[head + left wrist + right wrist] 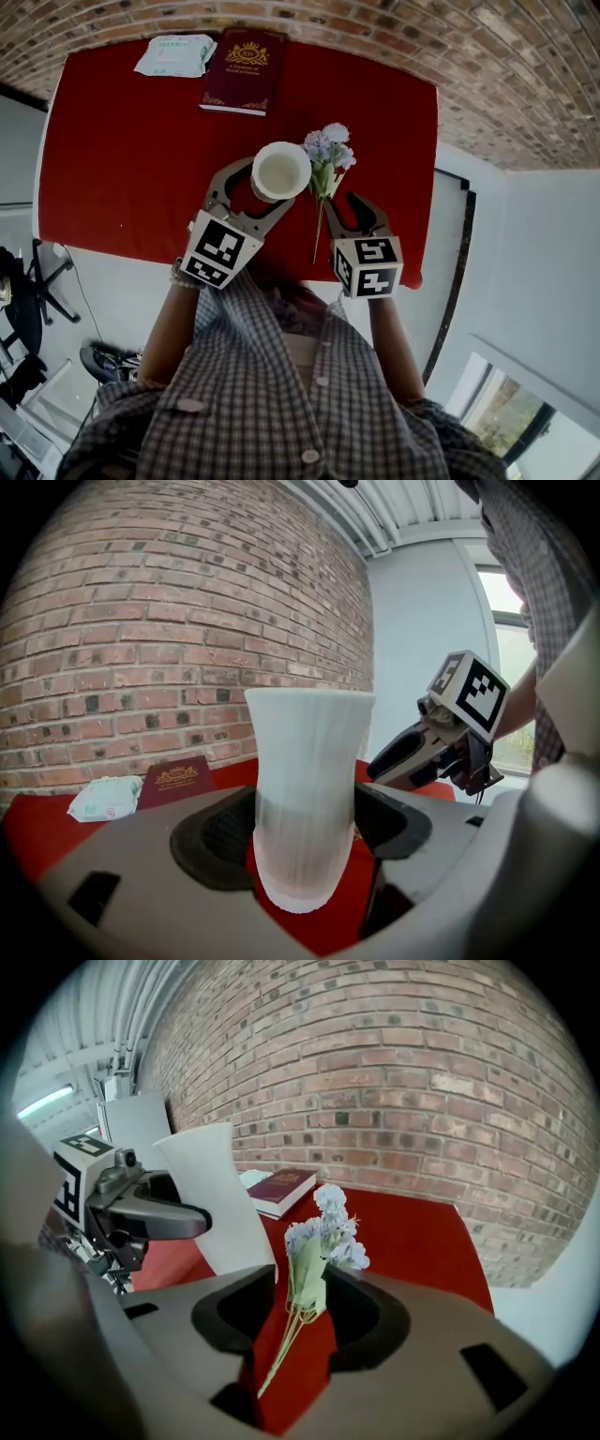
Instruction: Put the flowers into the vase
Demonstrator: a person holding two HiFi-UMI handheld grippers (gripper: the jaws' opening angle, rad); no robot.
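A white ribbed vase (280,172) stands on a red bench (122,169), clamped by the left tongs (305,836). Just right of the vase lie pale blue flowers (326,155), their stems between the open right tongs (300,1312). They look light, limp and crushable; best pinched gently mid-stem.

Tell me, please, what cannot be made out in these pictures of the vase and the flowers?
- Inside of the vase: the head view shows only a pale hollow, too small to tell water; both gripper views show its outer wall alone.
- Print on the white pack: too small in the head view.
- Near edge of the table, middle part: head view, hidden by the left tongs, the right tongs and the person's shirt.
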